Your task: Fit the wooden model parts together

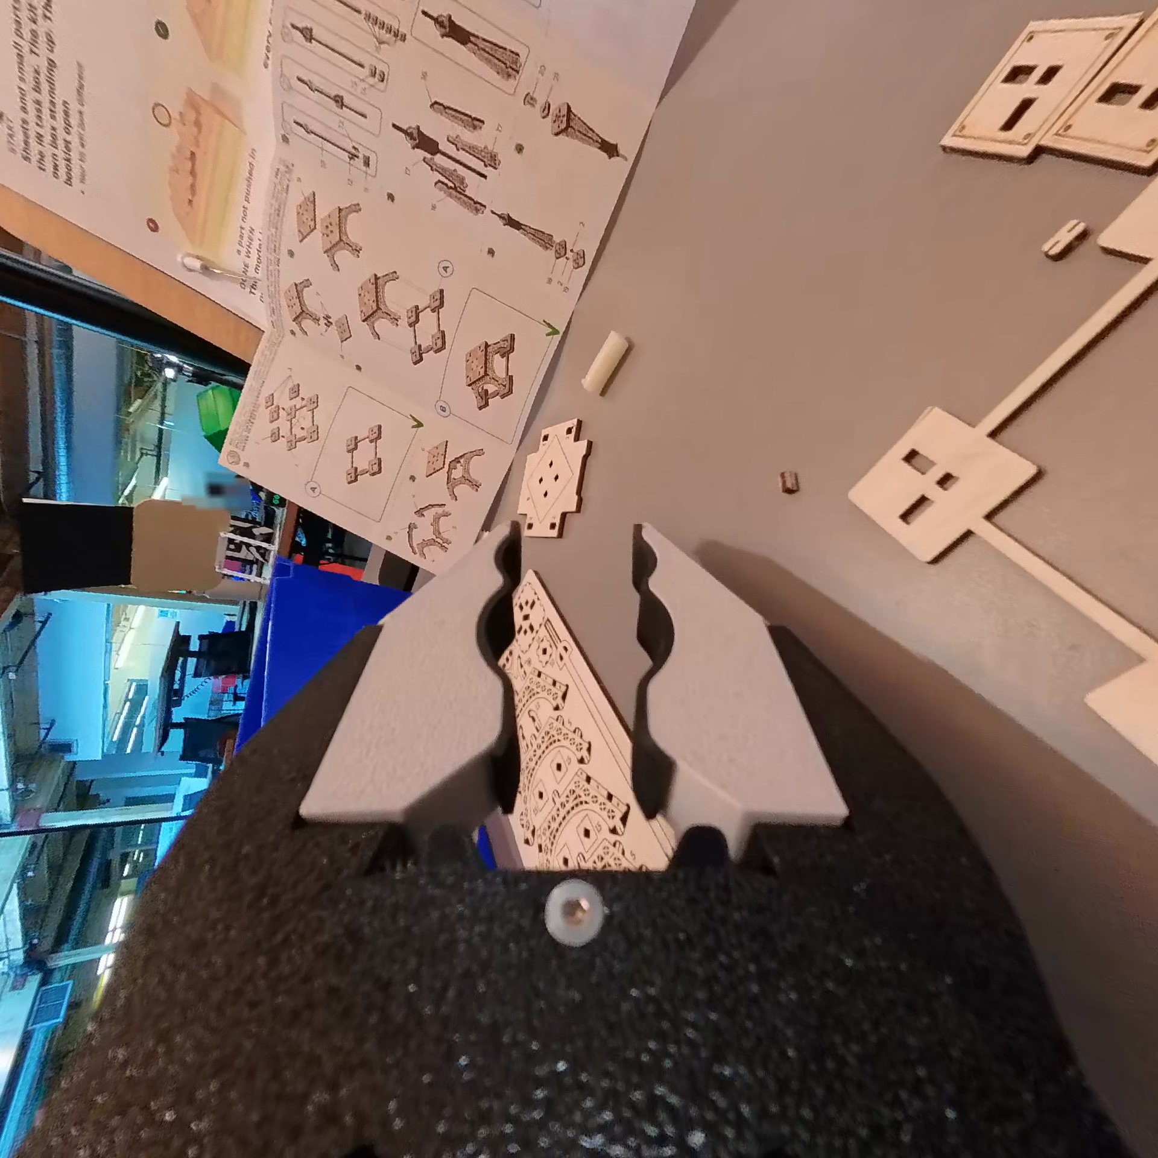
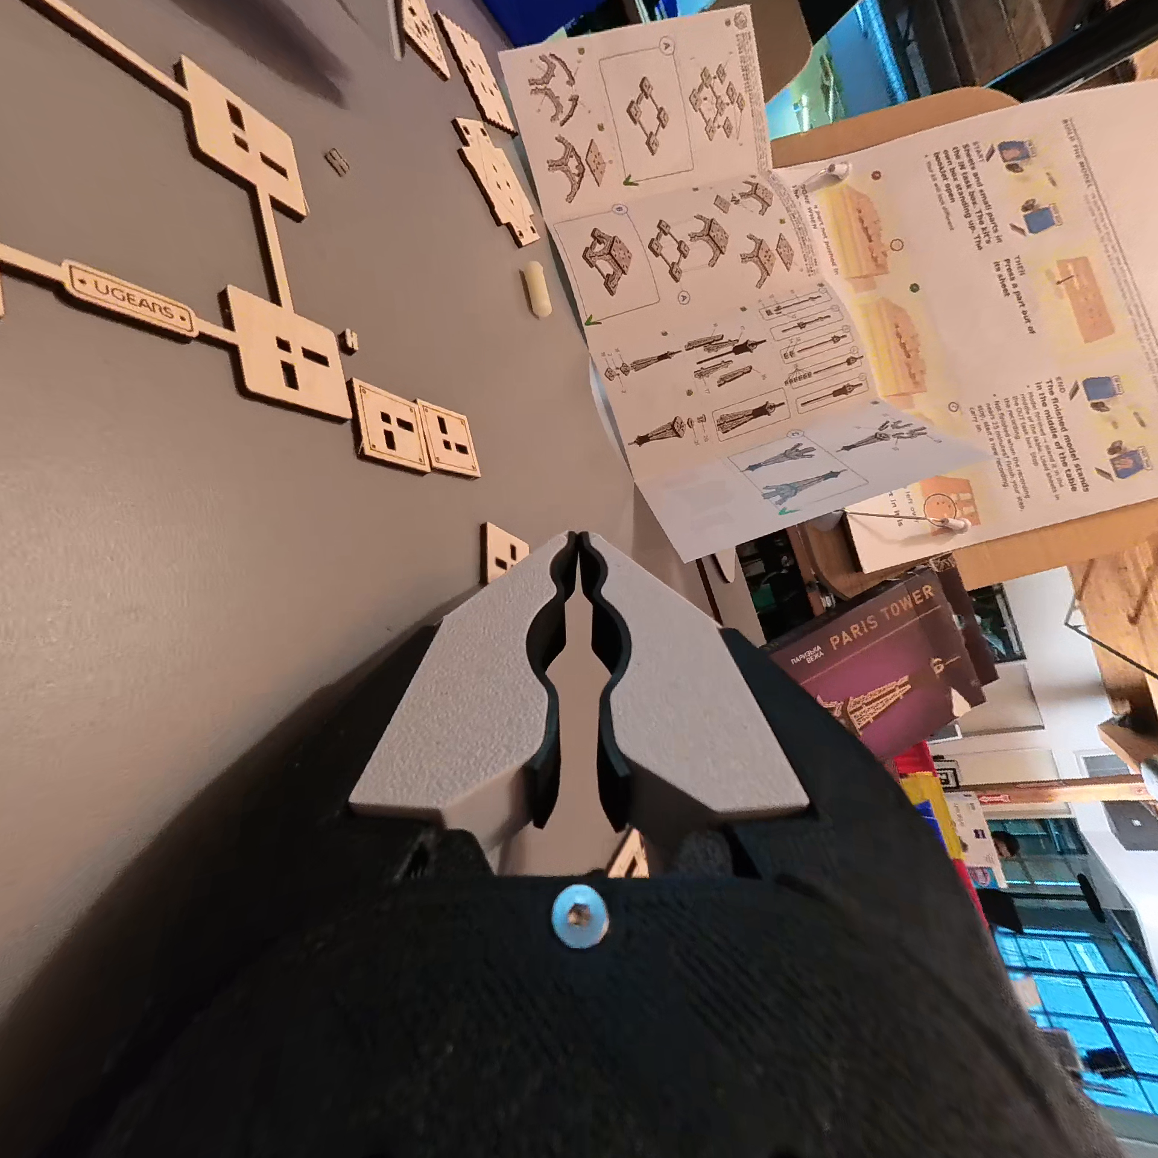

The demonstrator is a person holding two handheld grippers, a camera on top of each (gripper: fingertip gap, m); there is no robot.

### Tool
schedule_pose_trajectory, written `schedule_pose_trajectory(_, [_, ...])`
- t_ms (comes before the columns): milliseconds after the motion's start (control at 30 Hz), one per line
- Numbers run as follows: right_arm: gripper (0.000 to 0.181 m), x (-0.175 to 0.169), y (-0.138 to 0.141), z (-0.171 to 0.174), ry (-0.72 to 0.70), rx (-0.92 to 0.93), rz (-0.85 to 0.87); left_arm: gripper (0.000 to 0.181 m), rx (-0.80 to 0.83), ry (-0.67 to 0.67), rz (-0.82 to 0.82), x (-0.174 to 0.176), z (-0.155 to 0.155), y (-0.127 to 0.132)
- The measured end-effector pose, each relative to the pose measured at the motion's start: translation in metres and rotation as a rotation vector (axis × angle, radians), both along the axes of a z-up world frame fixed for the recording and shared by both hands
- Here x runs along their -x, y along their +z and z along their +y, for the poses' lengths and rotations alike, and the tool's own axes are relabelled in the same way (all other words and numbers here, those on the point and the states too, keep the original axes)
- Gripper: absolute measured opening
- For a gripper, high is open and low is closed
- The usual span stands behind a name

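Right now my left gripper hangs with its jaws spread over the engraved part sheet on the grey table; my right gripper is clenched on nothing. Picking looks like the step: next I must close squarely on one piece, perhaps the stepped plate.

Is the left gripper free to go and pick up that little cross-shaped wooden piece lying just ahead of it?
Probably yes. The cross-shaped piece lies flat on the grey table just beyond the left gripper, whose jaws stand apart, and nothing lies between. The engraved wooden sheet shows between the jaws, apparently lying beneath them.
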State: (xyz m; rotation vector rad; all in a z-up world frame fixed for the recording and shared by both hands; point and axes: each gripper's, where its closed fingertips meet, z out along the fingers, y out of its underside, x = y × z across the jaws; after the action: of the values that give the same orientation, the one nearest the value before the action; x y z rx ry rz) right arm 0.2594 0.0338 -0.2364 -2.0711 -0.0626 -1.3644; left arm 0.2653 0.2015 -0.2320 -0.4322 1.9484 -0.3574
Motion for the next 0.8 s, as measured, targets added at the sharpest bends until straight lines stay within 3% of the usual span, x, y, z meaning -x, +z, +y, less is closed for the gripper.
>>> schedule_pose_trajectory(333, [0.0, -0.003, -0.007, 0.007, 0.021, 0.041, 0.013, 0.033, -0.003, -0.055, -0.049, 0.004, -0.015, 0.006])
schedule_pose_trajectory(800, [0.0, -0.005, -0.016, 0.01, 0.027, 0.093, 0.027, 0.032, 0.0, -0.048, -0.057, 0.004, -0.011, 0.01])
